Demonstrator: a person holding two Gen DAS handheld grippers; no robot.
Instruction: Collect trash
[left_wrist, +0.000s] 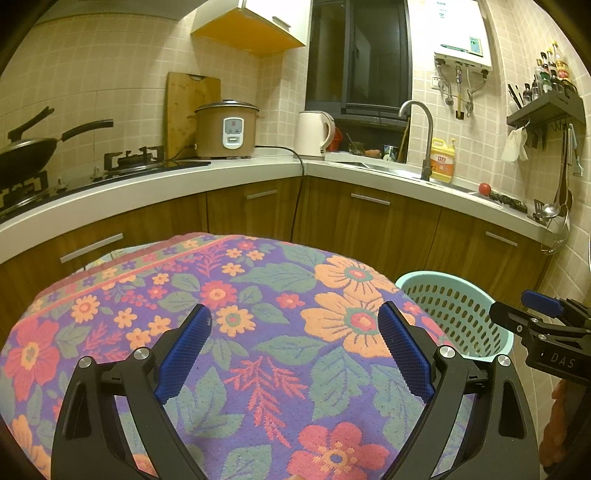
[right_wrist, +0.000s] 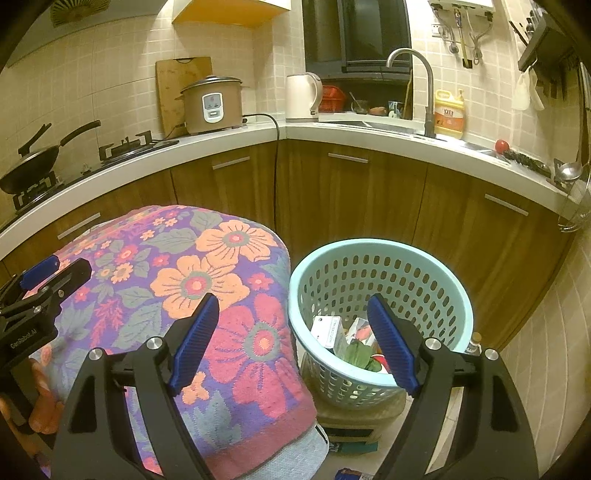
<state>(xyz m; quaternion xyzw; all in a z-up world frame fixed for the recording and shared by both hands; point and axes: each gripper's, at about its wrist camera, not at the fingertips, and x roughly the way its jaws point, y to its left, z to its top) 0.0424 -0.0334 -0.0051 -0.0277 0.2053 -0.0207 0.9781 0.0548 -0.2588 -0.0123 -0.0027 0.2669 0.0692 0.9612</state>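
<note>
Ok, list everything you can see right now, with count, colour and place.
Basket: one, pale blue, on the floor right of the cloth.
Trash: several pieces, boxes and green leaves, inside the basket.
Cloth: one, purple floral, covering the surface in front.
Rice cooker: one, tan, on the counter.
Kettle: one, white, counter corner.
Pan: one, black, on the stove.
Soap bottle: one, yellow, beside the tap.
Left gripper: jaws open, empty.
Right gripper: jaws open, empty.

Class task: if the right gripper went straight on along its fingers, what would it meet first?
Probably the basket: the open right gripper points down at its near rim, beside the flowered cloth. Depth is unclear, so it might go over the rim to the trash inside.
</note>
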